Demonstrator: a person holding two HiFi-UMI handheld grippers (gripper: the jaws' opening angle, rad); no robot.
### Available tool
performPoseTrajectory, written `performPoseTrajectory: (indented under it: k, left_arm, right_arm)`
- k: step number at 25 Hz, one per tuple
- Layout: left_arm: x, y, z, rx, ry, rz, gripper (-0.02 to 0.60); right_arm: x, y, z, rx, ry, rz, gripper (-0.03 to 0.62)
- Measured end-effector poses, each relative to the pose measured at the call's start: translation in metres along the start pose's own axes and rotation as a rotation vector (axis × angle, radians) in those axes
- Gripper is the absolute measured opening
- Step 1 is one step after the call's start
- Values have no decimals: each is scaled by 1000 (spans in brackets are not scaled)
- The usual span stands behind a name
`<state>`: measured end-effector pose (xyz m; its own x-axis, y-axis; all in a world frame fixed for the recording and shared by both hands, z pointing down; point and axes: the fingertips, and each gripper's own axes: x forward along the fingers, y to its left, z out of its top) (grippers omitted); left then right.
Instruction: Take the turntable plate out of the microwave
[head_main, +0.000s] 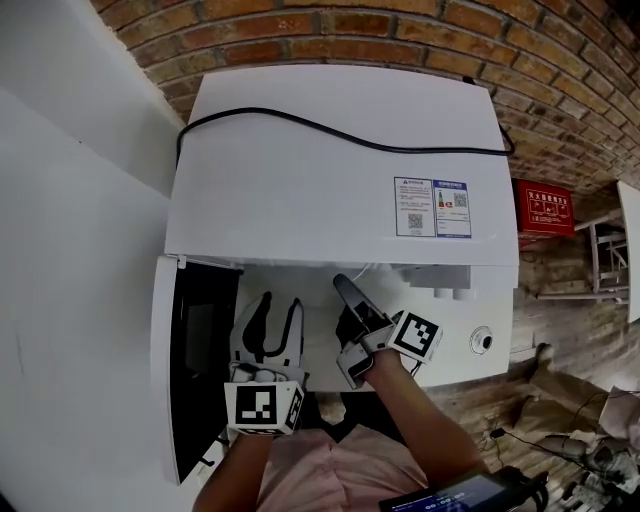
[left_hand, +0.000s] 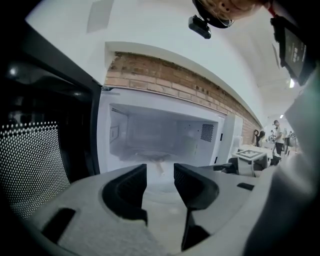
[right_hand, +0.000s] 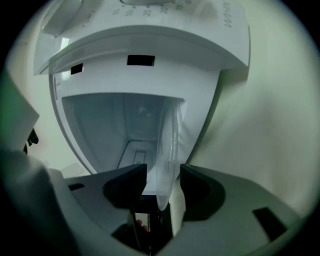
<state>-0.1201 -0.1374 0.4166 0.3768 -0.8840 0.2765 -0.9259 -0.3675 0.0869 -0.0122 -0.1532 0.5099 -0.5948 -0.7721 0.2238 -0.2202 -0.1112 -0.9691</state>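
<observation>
The white microwave (head_main: 340, 170) stands with its door (head_main: 195, 350) swung open to the left. In the right gripper view the clear glass turntable plate (right_hand: 170, 140) shows edge-on, reaching out of the cavity. Its rim lies between the jaws of my right gripper (right_hand: 163, 175), with a gap on each side, so the pads do not press it. That gripper (head_main: 345, 290) is rolled on its side at the cavity mouth. My left gripper (head_main: 281, 305) hovers beside it, open and empty (left_hand: 160, 172), facing the cavity (left_hand: 160, 135). In the head view the plate is hard to make out.
A black power cable (head_main: 330, 128) lies across the microwave's top. The control knob (head_main: 482, 340) is at the front right. Behind is a brick wall (head_main: 400, 30), with a red box (head_main: 545, 208) on the floor to the right. A white wall (head_main: 70, 250) borders the left.
</observation>
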Motion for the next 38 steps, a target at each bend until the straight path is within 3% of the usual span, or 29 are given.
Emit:
performPoseTrajectory:
  k: [3,6,10,20,25,30,33,35,38]
  left_arm:
    - [4,0,-1,1,4,6,173]
    - [-2,3,-3,2,8,12,173]
    - [-4,3,-8,-6,16,14,173]
    - [0,-1,-9,4,15,13,176]
    - [-2,4,-8,7,25,26,176]
    - [-5,11,-5,9,26,40,176]
    - [-10,14,-6,9,31,52,176]
    - [-13,16,-7,9,33,60,176]
    - [-17,16,-10,6,37,68,176]
  right_arm:
    - [11,0,12,11,-2,44,203]
    - [13,4,9,-32,13,55,53]
    - [6,6,0,-25,19,81,44]
    - [-9,-3,-16,-25,52,91,54]
    - [8,0,-11,14,77,156,191]
    - [22,3,-5,37,71,167,206]
    - [25,4,-5,5,71,164,163]
    - [26,5,-6,-12,76,166,84]
    - [25,10,-6,-5,76,199,32]
